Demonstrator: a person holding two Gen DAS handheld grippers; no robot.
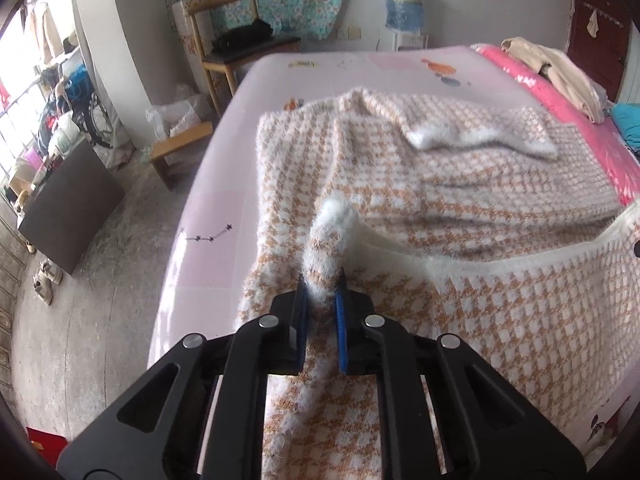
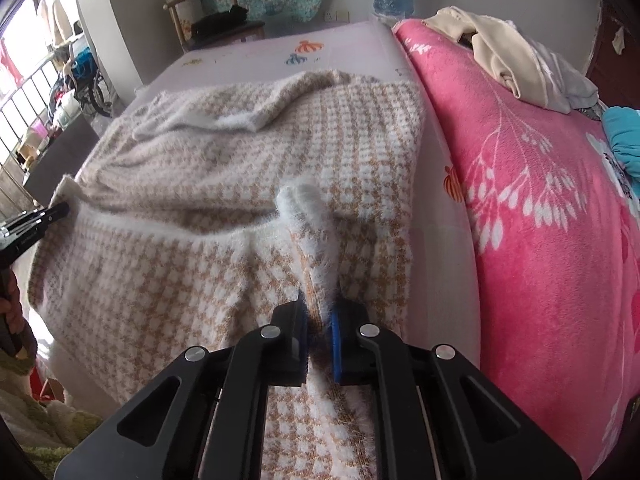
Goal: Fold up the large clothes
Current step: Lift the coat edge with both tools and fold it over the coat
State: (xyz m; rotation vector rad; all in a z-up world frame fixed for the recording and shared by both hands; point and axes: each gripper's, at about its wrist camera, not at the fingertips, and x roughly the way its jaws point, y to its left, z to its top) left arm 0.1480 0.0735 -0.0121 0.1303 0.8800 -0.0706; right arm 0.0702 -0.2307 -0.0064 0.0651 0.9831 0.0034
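— What have you got hold of?

— A fuzzy knitted sweater (image 1: 460, 208), orange-and-white houndstooth with a plain white ribbed hem; it lies spread over the bed (image 1: 224, 216), on a smooth pale-pink sheet. My left hand-held gripper (image 1: 322, 292) is pinched tight on a raised fold of the hem near the sweater's left edge; the wool bunches into a soft upright ridge between the blue pads (image 1: 341, 312). My right hand-held gripper (image 2: 318, 312) is clamped on the same hem further along, and there too the white fluff stands up in a rounded tuft.

— And the rest of the garment?

— The hem runs as a thick white band between my two grips, slightly lifted; beyond it the body lies rumpled in shallow folds; one sleeve (image 1: 480, 128) is laid across the chest, its white cuff showing.

— What is beside it?

— On my right, a plush pink blanket (image 2: 540, 220) printed with white leafy sprays; it sits just beside the sweater's edge; a heap of cream clothing (image 2: 508, 56) rests on its far end. A wooden chair (image 1: 232, 40) stands past the foot of the bed, on a grey speckled floor (image 1: 100, 300).
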